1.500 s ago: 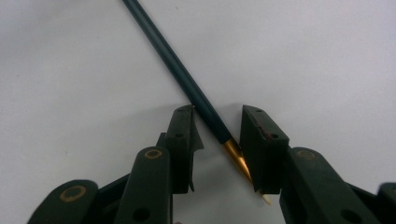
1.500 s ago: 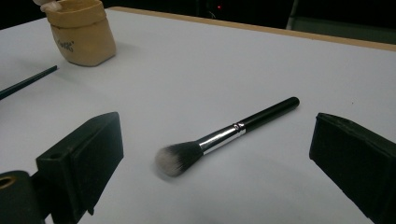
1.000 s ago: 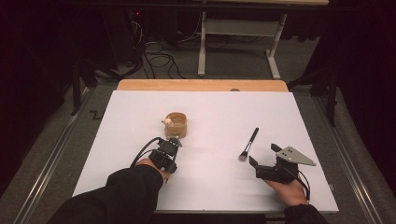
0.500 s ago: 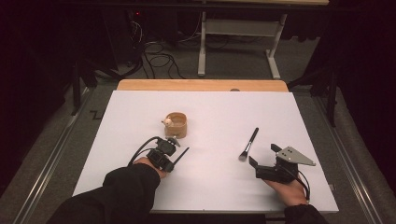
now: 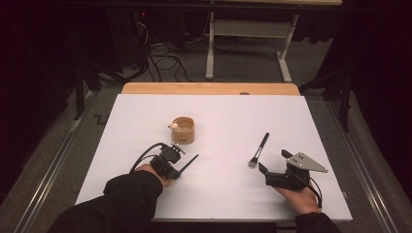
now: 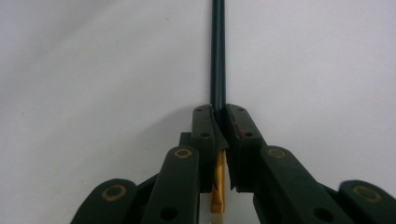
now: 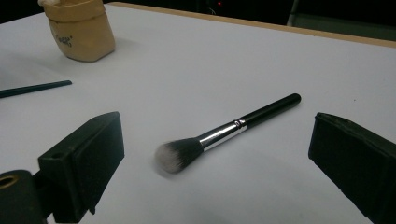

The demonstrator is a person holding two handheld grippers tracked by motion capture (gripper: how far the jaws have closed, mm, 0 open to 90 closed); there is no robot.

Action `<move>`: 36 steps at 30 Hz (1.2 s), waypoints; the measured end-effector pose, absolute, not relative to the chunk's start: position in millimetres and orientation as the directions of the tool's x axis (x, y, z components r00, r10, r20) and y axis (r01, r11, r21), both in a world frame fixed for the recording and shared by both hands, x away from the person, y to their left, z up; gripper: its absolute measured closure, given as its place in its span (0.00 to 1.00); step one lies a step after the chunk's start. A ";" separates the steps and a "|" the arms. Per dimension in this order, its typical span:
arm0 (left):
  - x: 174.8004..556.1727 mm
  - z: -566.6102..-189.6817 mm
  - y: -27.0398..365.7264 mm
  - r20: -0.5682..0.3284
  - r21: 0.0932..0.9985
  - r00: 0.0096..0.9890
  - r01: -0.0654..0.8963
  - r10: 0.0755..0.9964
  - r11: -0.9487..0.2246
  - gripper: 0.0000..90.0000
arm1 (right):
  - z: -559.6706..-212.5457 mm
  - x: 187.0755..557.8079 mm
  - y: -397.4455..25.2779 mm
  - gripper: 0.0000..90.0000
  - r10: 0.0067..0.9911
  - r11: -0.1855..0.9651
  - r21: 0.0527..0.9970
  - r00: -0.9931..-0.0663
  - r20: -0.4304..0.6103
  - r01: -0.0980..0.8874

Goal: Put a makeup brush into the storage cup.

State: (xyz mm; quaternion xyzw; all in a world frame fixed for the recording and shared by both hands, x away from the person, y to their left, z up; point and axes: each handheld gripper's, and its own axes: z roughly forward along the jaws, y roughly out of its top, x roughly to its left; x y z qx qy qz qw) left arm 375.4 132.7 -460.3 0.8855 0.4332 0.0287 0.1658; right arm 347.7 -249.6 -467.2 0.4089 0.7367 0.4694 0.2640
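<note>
Nearest the person, the left gripper [image 5: 176, 162] sits at about seven o'clock on the white table [image 5: 316, 126], held by a hand in a dark sleeve [image 5: 131, 191]. Its jaws are clenched on a thin dark brush [image 6: 217, 56]; in the left gripper view the dark handle runs straight out toward twelve o'clock from between the pads, and a gold ferrule with a pale tip shows below them. In the high view the handle tip points toward one o'clock, low over the table; contact with the surface cannot be determined.

The right gripper [image 5: 273, 165] rests at about five o'clock, jaws spread wide and holding nothing. A black-handled makeup brush [image 7: 224, 133] lies flat on the table just ahead of it, between the two jaws as the right gripper view shows them but touching neither. Its grey bristle head is nearer the gripper, its silver ferrule mid-length, and its handle points away toward one o'clock.

Farther off, near the table centre, a small tan holder [image 5: 183, 130] stands upright, with a pale rounded item at its rim. It is just beyond the left gripper and well apart from the makeup brush.
</note>
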 end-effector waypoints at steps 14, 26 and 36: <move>375.0 -460.4 133.0 -0.087 0.331 0.634 0.746 0.768 -0.578 0.92 | -468.8 348.3 -248.3 0.04 0.850 0.234 0.903 -0.527 -0.010 0.359; 372.0 -456.2 133.7 -0.099 0.349 0.659 0.725 0.745 -0.594 0.92 | -468.9 347.9 -248.9 0.05 0.853 0.227 0.905 -0.522 -0.007 0.359; 367.8 -438.2 142.7 -0.104 0.386 0.665 0.713 0.740 -0.586 0.92 | -468.1 346.9 -249.1 0.06 0.854 0.226 0.908 -0.521 -0.011 0.353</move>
